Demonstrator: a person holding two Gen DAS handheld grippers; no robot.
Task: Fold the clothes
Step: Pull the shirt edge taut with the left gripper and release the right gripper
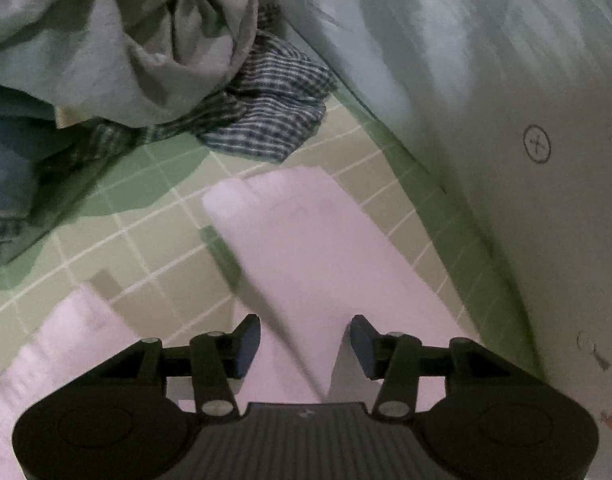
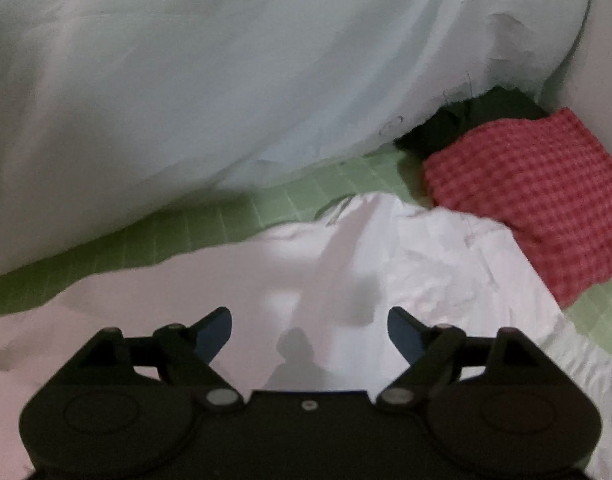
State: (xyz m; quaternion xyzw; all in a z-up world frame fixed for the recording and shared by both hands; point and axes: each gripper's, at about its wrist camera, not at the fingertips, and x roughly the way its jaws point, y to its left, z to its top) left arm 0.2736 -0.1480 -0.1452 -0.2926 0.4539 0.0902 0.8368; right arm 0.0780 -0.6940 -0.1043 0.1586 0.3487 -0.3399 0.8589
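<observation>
— Squinting at the left wrist view, I can't make much of the far end: the white garment is smeared with blur, and its near part runs under the left gripper and out of the bottom of the picture. Whether the fabric touches either pad I can't tell.

— And the heap at the top left?

— A grey crumpled cloth sits on a blue-and-white checked one, with something denim-blue cut off at the left edge. How many pieces are in that pile I couldn't say. A pale wall of fabric closes off the right side, with a small circled cross mark on it.

— What is underneath it all?

— A green gridded mat, bare between the pile and the garment.

— And the right side?

— The right gripper hangs over the same white garment, which spreads wrinkled ahead of it and runs out of frame at both lower corners. Beyond it lies a strip of the green mat, then a big pale sheet filling the whole upper view. A red checked cloth lies to the right, its edge just beside the white fabric, with something dark half hidden behind it — too dim to name.

— The jaws?

— Both pairs stand apart, blue pads showing, nothing pinched between them; the white fabric lies below and ahead of each.
</observation>
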